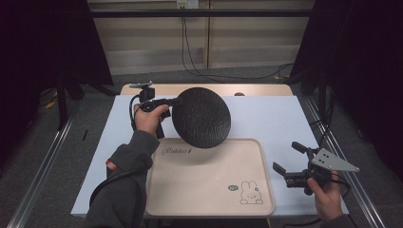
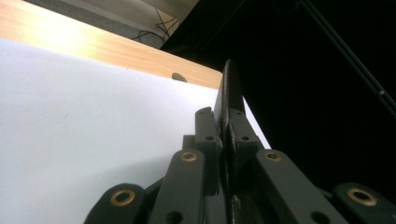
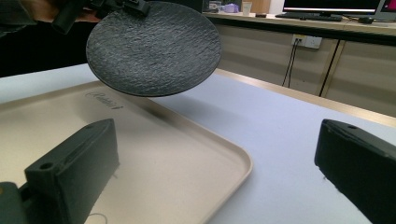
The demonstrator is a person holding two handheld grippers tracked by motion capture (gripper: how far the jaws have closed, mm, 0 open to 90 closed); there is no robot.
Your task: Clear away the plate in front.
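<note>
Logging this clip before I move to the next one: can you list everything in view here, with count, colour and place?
plate: 1, black and rough-textured, held in the air above the tray's far edge, tilted.
tray: 1, beige with a rabbit drawing, on the near middle of the white mat.
mat: 1, white, covering most of the table.
table: 1, light wood, showing along the far edge.
cables: a few, black, on the floor beyond the table.
left gripper: 1, black, fingers shut on the plate's left rim.
right gripper: 1, black with a grey plate, open, right of the tray.
</note>
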